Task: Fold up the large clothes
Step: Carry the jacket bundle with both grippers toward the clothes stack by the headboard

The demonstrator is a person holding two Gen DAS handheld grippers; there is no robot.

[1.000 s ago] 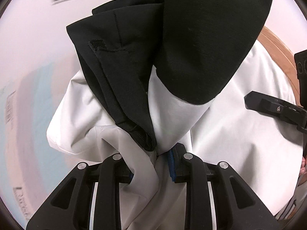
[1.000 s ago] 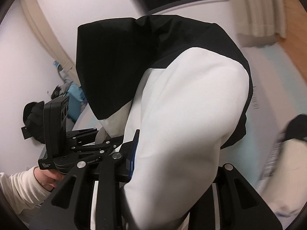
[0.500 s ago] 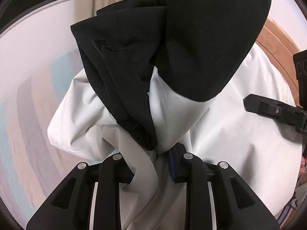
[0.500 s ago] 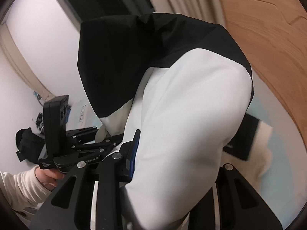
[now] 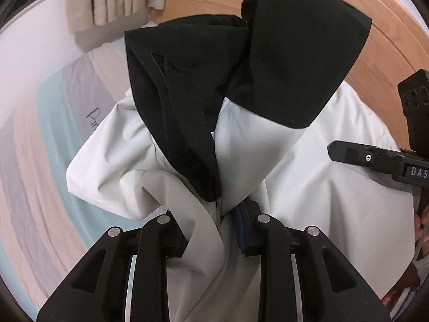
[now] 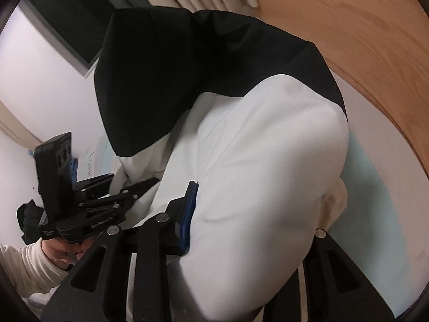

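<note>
Left wrist view shows the left gripper [image 5: 214,230] with its jaws pinching a bunched seam of the black-and-white jacket [image 5: 308,187], which hangs in the air above the striped bed sheet [image 5: 40,161]. Beside the jacket, at the view's right edge, the right gripper [image 6: 252,214] reaches in; its own view shows white cloth bulging between its jaws, the blue pad [image 6: 189,209] pressed to it, so it grips the jacket too. The step in hand looks like carrying the lifted jacket over the sheet to lay it out. Next it likely needs lowering and spreading flat on the sheet, both grips kept firm until the cloth rests. No container shows in either view.
</note>
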